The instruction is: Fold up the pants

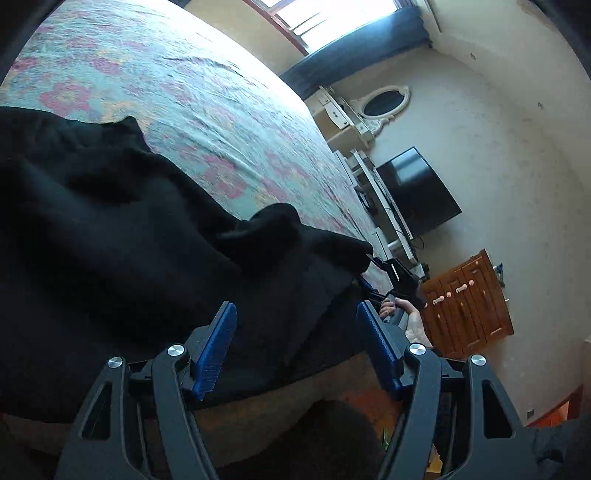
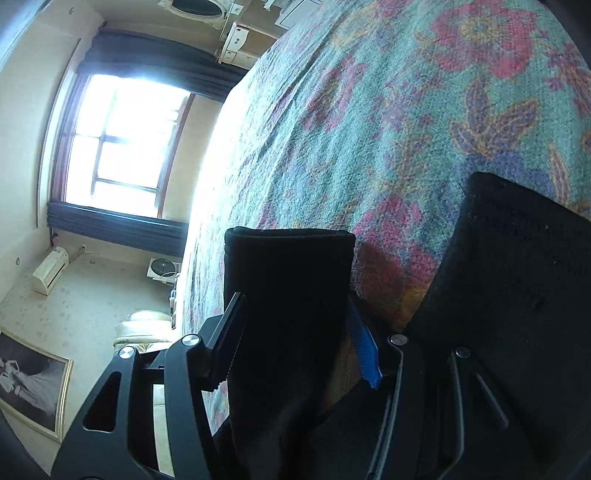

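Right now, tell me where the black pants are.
The black pants lie on the floral bedspread at the bed's near edge, filling the left wrist view's left side; in the right wrist view a folded strip stands between the right gripper's fingers.

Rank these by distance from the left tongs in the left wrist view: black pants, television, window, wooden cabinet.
From the left tongs:
1. Black pants, directly under and ahead of the fingers, on the bed's near edge.
2. Wooden cabinet, to the right, past the bed's edge.
3. Television, right, against the wall.
4. Window, top, at the room's far end.
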